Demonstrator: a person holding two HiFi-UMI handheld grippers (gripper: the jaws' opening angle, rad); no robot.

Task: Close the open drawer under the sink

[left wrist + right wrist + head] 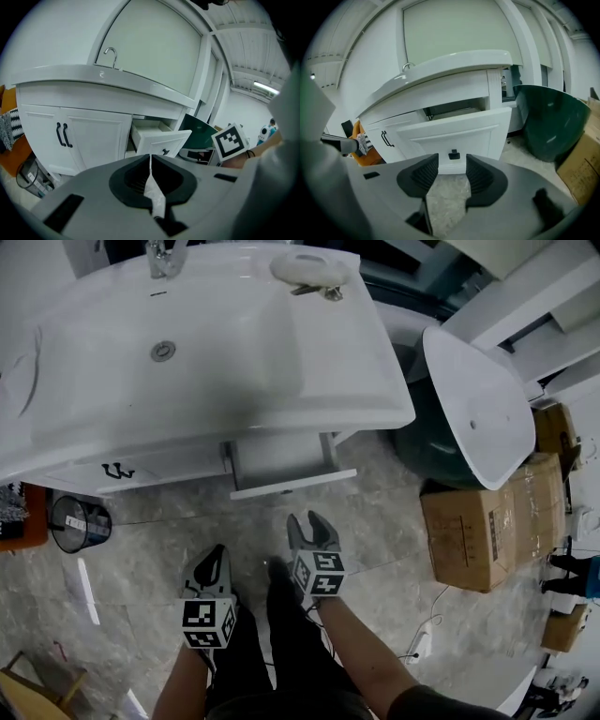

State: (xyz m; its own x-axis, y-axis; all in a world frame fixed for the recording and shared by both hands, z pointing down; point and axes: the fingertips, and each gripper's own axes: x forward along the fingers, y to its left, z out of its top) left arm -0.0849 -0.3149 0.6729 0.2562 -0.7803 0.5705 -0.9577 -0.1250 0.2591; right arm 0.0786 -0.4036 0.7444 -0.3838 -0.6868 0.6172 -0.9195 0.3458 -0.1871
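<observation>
Down at the bottom of the head view, the left claw (216,557) hangs back while the right claw (310,520) reaches further ahead, both forearms stretched forward over the stone floor (394,521). The head view can't settle the jaws, but the gripper views do. The left claw (150,158) is pinched to a sliver with nothing in it. The right claw (452,169) stands moderately apart, with only floor showing in the gap. Just above that gap sits the small dark handle (453,154) (only this view catches it). The drawer (284,463) juts out of the cabinet toward the person, under the right end of the sink (187,343). Its front panel (457,133) runs left to right along the cabinet face, and the right claw points at it without touching. The left gripper view sees the drawer (159,139) obliquely, beside the cabinet doors (70,140). Beyond, to the right, are a green tub (551,122) and cardboard boxes (478,526).
</observation>
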